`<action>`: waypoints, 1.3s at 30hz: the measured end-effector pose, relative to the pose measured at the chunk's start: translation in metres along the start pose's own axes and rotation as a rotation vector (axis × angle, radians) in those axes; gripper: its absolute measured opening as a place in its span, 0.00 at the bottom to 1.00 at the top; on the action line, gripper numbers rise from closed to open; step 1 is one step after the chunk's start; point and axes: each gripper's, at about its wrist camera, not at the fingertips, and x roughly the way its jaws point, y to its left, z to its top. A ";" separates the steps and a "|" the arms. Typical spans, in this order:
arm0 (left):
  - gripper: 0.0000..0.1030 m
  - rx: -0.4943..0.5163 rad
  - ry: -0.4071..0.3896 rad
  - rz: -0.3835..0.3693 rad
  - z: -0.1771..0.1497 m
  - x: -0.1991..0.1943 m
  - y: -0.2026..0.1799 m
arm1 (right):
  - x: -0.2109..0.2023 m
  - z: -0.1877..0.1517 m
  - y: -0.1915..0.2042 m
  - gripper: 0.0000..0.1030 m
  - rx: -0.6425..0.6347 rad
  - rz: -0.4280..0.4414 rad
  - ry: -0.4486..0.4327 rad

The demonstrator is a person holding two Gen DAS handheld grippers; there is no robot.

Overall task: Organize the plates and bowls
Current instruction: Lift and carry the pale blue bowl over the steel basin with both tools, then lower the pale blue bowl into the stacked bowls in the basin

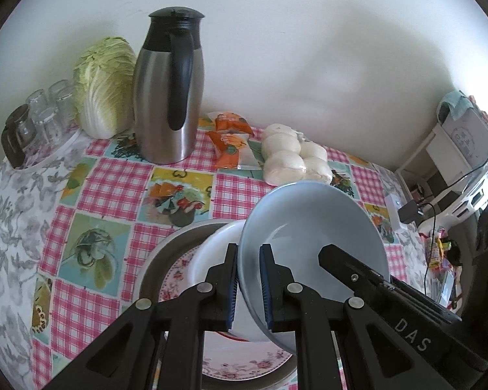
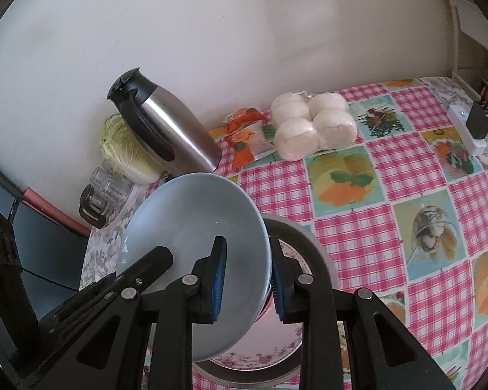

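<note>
A pale blue bowl [image 1: 315, 227] [image 2: 198, 227] hangs tilted above the table, held by both grippers at opposite sides of its rim. My left gripper [image 1: 249, 250] is shut on the rim, one pad inside the bowl and one outside. My right gripper [image 2: 247, 243] is shut on the opposite rim in the same way. One of the right gripper's fingers [image 1: 341, 260] reaches into the bowl in the left wrist view. Below the bowl a round metal basin [image 1: 166, 247] [image 2: 309, 237] holds a pink floral plate [image 1: 179, 273] [image 2: 244, 357] with a white bowl [image 1: 218, 247] on it.
On the checked tablecloth by the wall stand a steel thermos jug [image 1: 167, 97], a cabbage [image 1: 102, 84] and upturned glasses [image 1: 45, 113]. A bag of white buns [image 1: 292, 156] and orange packets [image 1: 231, 143] lie beside them. A power strip [image 2: 465, 130] sits at the table's right edge.
</note>
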 end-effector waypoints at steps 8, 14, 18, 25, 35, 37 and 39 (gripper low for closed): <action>0.14 -0.010 0.021 0.012 0.000 0.005 0.010 | 0.010 -0.001 0.008 0.27 -0.004 -0.006 0.015; 0.15 -0.021 0.044 0.040 -0.002 0.012 0.013 | 0.017 -0.003 0.012 0.27 -0.017 -0.015 0.036; 0.15 -0.024 0.053 0.044 -0.003 0.016 0.016 | 0.023 -0.005 0.014 0.27 -0.030 -0.030 0.051; 0.15 -0.018 0.074 0.078 -0.004 0.023 0.017 | 0.029 -0.007 0.014 0.27 -0.037 -0.040 0.074; 0.15 -0.026 0.089 0.088 -0.005 0.029 0.021 | 0.037 -0.009 0.015 0.27 -0.051 -0.065 0.096; 0.15 -0.020 0.086 0.093 -0.005 0.030 0.021 | 0.037 -0.009 0.014 0.27 -0.052 -0.064 0.096; 0.15 -0.018 0.084 0.098 -0.005 0.030 0.021 | 0.037 -0.009 0.013 0.27 -0.047 -0.058 0.096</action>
